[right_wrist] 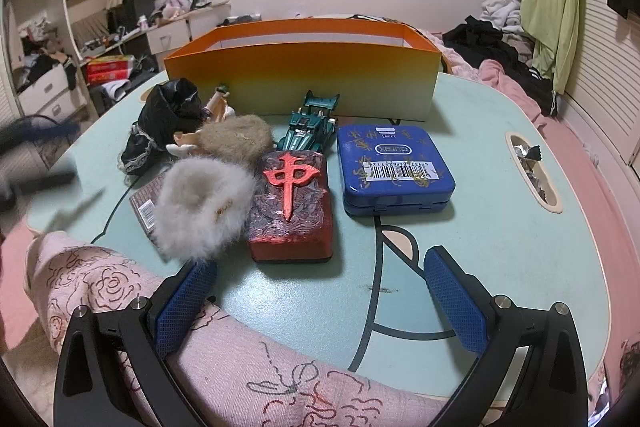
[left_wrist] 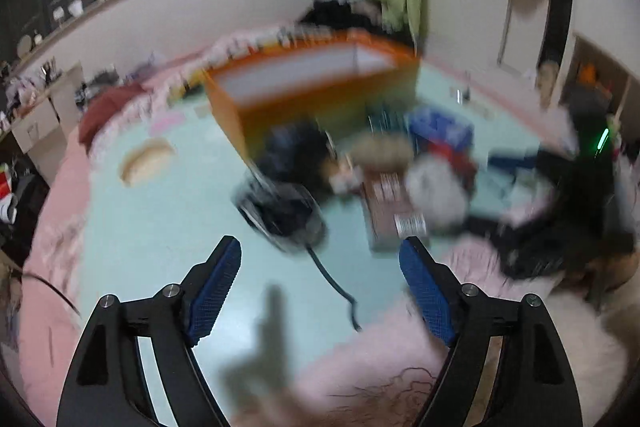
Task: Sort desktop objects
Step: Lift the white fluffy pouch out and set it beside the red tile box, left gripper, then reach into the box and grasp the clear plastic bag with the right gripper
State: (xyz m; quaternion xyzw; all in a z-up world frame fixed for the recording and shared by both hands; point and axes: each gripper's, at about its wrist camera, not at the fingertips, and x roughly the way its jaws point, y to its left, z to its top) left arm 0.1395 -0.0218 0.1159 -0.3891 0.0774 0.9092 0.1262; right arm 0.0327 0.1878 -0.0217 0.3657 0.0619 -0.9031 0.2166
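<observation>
Between my left gripper's [left_wrist: 320, 267] spread jaws nothing is held; only bare table [left_wrist: 160, 227] shows in the gap. Just ahead of the fingertips, a little left of centre, lies a dark round object with a black cord [left_wrist: 280, 211] trailing back toward me, though this view is too blurred to name it. Beyond it stands the orange box [left_wrist: 304, 95], its long side running across my line of reach. My right gripper [right_wrist: 320, 299] also stands open and empty, low over the near edge, with the red mahjong block [right_wrist: 290, 203] straight ahead and the blue tin [right_wrist: 394, 171] to its right. I judge the left hand nearer the dark object, the right nearer the block.
</observation>
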